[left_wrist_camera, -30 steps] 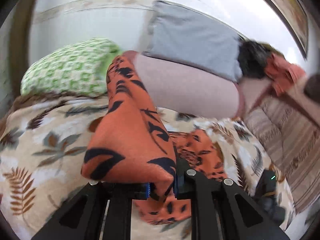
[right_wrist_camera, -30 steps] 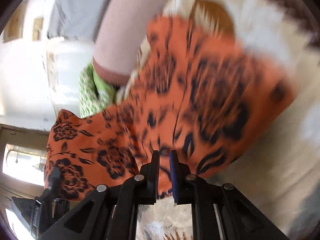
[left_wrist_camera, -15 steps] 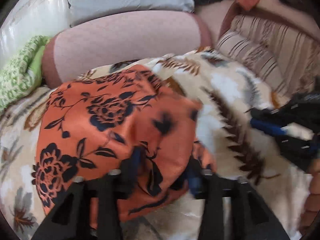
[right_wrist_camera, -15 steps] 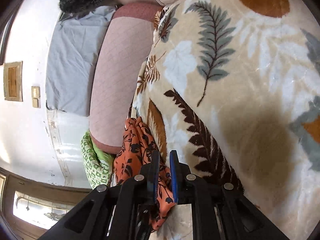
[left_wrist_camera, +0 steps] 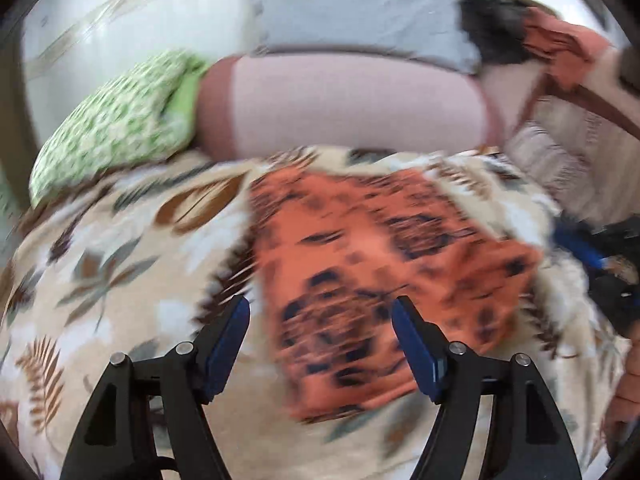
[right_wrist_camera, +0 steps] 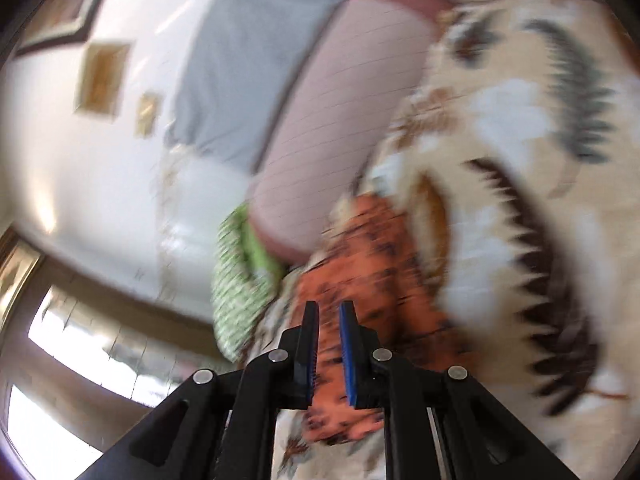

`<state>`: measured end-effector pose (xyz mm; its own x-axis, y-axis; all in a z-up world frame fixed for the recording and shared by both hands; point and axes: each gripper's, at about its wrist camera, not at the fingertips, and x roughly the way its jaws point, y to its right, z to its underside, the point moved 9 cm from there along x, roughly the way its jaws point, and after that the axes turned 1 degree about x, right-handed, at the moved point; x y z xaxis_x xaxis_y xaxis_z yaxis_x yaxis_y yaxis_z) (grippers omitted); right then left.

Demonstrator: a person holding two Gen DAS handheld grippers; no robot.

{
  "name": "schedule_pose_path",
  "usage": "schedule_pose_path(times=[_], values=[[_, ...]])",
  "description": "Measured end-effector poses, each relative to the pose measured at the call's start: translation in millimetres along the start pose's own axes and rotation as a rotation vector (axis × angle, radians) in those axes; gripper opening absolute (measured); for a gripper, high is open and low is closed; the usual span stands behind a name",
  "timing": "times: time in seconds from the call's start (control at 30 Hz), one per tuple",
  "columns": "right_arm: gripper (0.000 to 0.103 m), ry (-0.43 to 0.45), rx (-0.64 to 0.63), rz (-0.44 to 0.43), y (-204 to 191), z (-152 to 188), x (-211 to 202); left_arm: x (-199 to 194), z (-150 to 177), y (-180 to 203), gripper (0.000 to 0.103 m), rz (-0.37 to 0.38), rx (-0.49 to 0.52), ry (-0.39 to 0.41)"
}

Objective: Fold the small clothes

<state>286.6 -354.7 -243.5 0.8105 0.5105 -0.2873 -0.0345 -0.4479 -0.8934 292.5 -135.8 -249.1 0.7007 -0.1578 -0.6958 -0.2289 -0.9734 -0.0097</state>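
Left wrist view: the left tongs (left_wrist_camera: 320, 316) have let go and are opening, nothing between them; the orange cloth (left_wrist_camera: 384, 272), held up a second ago, now lies folded on the blanket (left_wrist_camera: 100, 280) just beyond them.

Right wrist view: the right tongs (right_wrist_camera: 329, 312) are nearly closed, empty, cloth (right_wrist_camera: 360, 280) beyond.

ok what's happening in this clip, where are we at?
A person with a handheld gripper in each hand is folding an orange floral garment on a leaf-print blanket. It lies flat as a rough rectangle. The left gripper is opening above the near edge, its pads off the fabric. The right gripper has its jaws nearly together; the orange cloth shows between its fingers, but the blur hides whether they pinch it. A pink bolster and a green pillow sit behind.
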Motion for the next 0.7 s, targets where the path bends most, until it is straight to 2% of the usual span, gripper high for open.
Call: schedule_pose_path(times=[0.1, 0.17, 0.2, 0.27, 0.33, 0.37, 0.43, 0.5, 0.57, 0.63, 0.7], values=[[0.013, -0.066, -0.074, -0.052, -26, 22, 23, 7, 17, -19, 0.074, -0.015, -0.016, -0.023], [0.013, -0.09, -0.101, -0.006, -26, 33, 37, 11, 24, -23, 0.074, -0.008, -0.017, -0.022], [0.013, -0.092, -0.101, 0.037, -19, 35, 44, 14, 27, -24, 0.074, -0.001, -0.02, -0.021], [0.013, -0.063, -0.038, 0.185, 16, 33, 49, 21, 32, -25, 0.074, 0.018, -0.025, -0.025], [0.011, -0.063, 0.098, 0.366, 71, 35, 49, 31, 38, -25, 0.076, 0.043, -0.025, -0.045], [0.011, -0.076, 0.13, 0.377, 82, 37, 51, 37, 40, -24, 0.077, 0.05, -0.021, -0.062], [0.011, -0.065, 0.157, 0.342, 84, 37, 50, 41, 42, -24, 0.077, 0.057, -0.007, -0.082], [0.011, -0.046, 0.073, 0.379, 70, 33, 47, 37, 39, -25, 0.077, 0.067, -0.015, -0.068], [0.013, 0.026, -0.019, 0.394, 49, 27, 41, 32, 34, -27, 0.077, 0.071, -0.027, -0.042], [0.013, 0.064, -0.093, 0.357, 28, 23, 41, 30, 30, -31, 0.077, 0.062, -0.033, -0.032], [0.013, 0.065, -0.157, 0.32, 12, 21, 49, 30, 30, -35, 0.077, 0.067, -0.054, -0.036]])
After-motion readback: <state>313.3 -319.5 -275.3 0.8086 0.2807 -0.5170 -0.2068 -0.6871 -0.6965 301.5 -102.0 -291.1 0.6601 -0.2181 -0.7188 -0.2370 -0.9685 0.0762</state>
